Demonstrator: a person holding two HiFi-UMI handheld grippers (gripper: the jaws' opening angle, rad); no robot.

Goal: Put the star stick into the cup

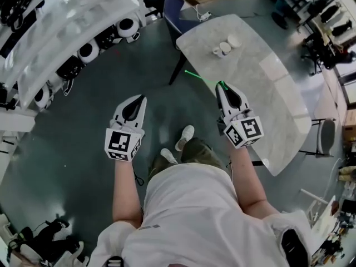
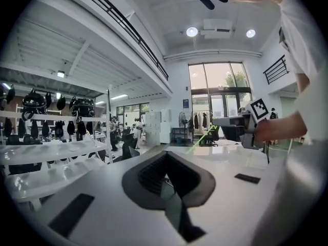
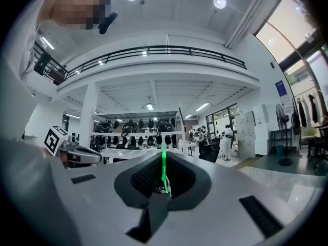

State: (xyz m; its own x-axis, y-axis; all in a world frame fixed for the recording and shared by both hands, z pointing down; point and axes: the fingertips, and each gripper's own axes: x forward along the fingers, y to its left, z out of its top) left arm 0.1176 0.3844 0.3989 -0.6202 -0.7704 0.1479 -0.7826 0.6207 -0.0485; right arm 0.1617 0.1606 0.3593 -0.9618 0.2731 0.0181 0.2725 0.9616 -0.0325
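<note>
A thin green star stick (image 1: pixel 201 78) juts leftward from the tip of my right gripper (image 1: pixel 221 84), which is shut on its end. It hangs over the floor by the near edge of the marble table (image 1: pixel 267 93). In the right gripper view the stick (image 3: pixel 164 167) rises straight up from the closed jaws. Two white cups (image 1: pixel 221 49) (image 1: pixel 234 40) stand on the far part of the table, well beyond the stick. My left gripper (image 1: pixel 142 98) is held over the floor to the left, shut and empty. From the left gripper view the stick (image 2: pixel 201 141) shows as a faint green line.
White shelves (image 1: pixel 67 32) with black-and-white headsets run along the left. A blue chair (image 1: pixel 173 9) stands at the table's far end and a grey chair (image 1: pixel 326 136) at its right. The person's shoes (image 1: pixel 185 136) are on the grey floor between the grippers.
</note>
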